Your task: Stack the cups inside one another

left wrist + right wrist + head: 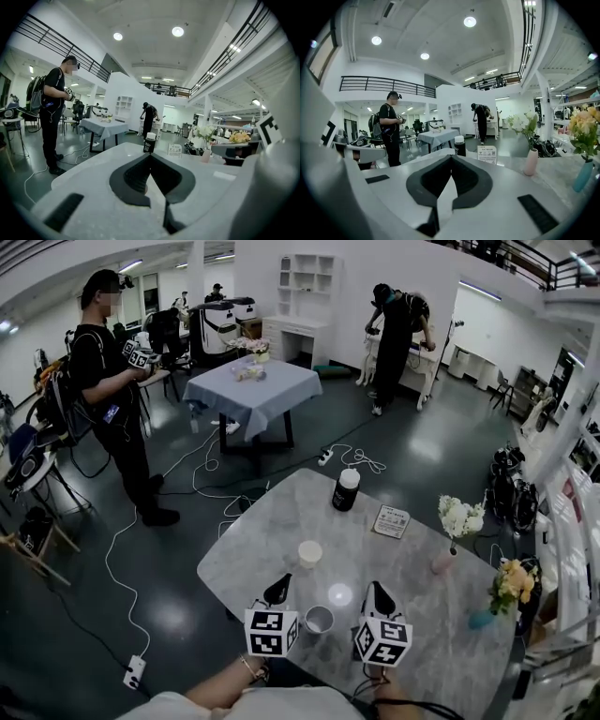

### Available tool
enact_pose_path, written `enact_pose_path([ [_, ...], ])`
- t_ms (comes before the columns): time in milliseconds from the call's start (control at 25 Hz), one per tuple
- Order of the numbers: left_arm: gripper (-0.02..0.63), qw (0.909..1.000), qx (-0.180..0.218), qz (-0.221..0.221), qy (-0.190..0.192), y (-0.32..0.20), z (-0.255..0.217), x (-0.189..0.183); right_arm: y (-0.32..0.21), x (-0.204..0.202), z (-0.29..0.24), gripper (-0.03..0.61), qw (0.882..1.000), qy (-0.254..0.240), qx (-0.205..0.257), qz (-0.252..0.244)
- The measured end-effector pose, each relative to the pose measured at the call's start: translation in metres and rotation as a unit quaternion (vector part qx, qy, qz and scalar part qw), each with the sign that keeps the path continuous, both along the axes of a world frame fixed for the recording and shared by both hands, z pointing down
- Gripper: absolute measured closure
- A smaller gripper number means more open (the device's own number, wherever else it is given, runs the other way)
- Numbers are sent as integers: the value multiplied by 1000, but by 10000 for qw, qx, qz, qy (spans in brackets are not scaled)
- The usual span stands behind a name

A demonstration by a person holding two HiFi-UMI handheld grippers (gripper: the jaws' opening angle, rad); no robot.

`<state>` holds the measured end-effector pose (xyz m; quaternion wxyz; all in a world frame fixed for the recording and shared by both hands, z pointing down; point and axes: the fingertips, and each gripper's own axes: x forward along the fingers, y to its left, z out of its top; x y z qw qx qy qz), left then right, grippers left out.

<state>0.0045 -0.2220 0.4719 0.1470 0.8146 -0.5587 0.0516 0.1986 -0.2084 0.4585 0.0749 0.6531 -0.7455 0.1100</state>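
Left gripper (pixel 277 590) and right gripper (pixel 378 594): both pinched shut, holding nothing | grey cup (pixel 319 619) sits between them, pale cup (pixel 310 553) further out, apart | next: open wide, pinch one rim gently, lower it straight in; which cup is bigger is hard to see.

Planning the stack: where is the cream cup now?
Head view: the cream cup stands left of centre on the table, beyond the grey cup, before the black bottle.

Open lab hall — mezzanine railing (pixel 384 83), floor cables (pixel 361 459)
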Motion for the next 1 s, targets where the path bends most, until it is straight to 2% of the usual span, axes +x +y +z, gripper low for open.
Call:
enact_pose_path([
  [520, 611, 9998, -132, -100, -54, -4, 7, -5, -10, -13, 8, 572, 9994, -185, -129, -264],
  [1000, 611, 9983, -368, -400, -192, 0, 26, -9, -24, -15, 27, 572, 9951, -267, -288, -912],
])
